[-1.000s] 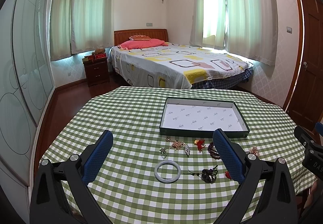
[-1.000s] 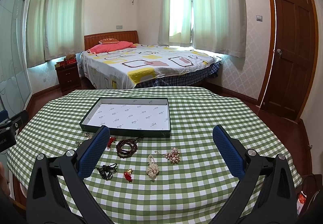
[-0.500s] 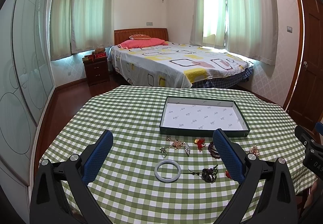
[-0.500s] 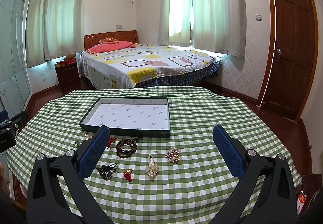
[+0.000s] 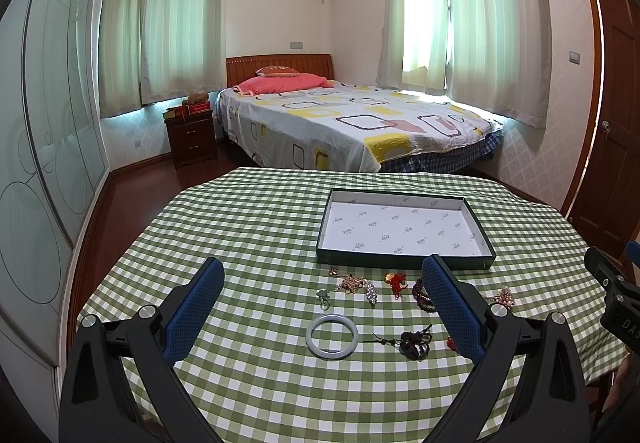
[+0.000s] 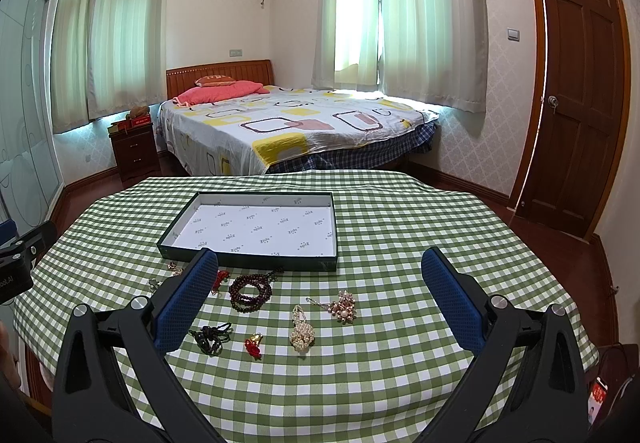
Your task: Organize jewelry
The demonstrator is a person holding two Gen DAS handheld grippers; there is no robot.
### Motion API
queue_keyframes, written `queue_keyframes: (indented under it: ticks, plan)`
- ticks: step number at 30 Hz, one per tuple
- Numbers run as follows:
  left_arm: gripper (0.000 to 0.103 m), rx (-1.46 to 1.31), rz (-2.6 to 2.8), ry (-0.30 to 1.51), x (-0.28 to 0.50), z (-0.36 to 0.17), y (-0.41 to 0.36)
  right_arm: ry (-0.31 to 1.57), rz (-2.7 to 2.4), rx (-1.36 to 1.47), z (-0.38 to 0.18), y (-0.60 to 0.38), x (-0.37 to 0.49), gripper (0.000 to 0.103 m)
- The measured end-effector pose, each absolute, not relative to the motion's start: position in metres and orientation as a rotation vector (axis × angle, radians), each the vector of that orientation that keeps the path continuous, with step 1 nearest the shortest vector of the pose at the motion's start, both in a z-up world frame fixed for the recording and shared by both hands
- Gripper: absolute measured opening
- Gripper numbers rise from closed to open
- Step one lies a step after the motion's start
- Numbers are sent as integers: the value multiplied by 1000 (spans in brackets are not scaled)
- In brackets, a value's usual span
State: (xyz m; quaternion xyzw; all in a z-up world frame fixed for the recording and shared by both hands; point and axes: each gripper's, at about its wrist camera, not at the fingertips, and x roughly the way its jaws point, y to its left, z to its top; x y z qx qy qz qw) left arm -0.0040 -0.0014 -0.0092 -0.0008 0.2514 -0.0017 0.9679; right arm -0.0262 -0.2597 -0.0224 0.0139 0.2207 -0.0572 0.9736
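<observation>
The left gripper's finger (image 5: 450, 307) is hiding part of the bead bracelet (image 5: 421, 292), while the small charms (image 5: 349, 284) are looking too tiny to identify.

Black gripper (image 5: 322, 291) frames, blue textured pads (image 5: 196, 307), silver screws

A green-and-white checked cloth (image 5: 256, 235) covers the table. The tray (image 5: 404, 261) is dark green outside, its white lining dotted with small grey marks. The bangle (image 5: 332, 336) is pale grey-white, the bead bracelet (image 6: 250, 291) dark maroon, the knotted cord (image 6: 211, 339) black. Both tongs carry blue textured pads (image 6: 186, 297) on black frames. The bedspread (image 6: 296, 127) is white with yellow squares.
</observation>
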Motion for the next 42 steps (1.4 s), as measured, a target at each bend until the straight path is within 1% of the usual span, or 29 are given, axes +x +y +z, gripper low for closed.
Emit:
queue_keyframes:
  ticks: [11, 16, 25, 32, 37, 42]
  plan:
    - [96, -7, -6, 516, -2, -12, 2, 451, -112, 32, -27, -260, -24, 99]
    - [96, -18, -21, 551, 11, -22, 5, 467, -95, 46, -47, -263, -15, 99]
    - [96, -34, -47, 701, 40, -74, 8, 541, -103, 33, -98, -266, 16, 99]
    - [96, -45, -54, 836, 68, -132, 14, 673, -81, 67, -150, -272, 40, 99]
    - [96, -51, -70, 909, 83, -164, 12, 708, -68, 86, -165, -273, 51, 99]
    - [96, -39, -65, 944, 93, -180, 12, 732, -56, 96, -174, -274, 58, 99]
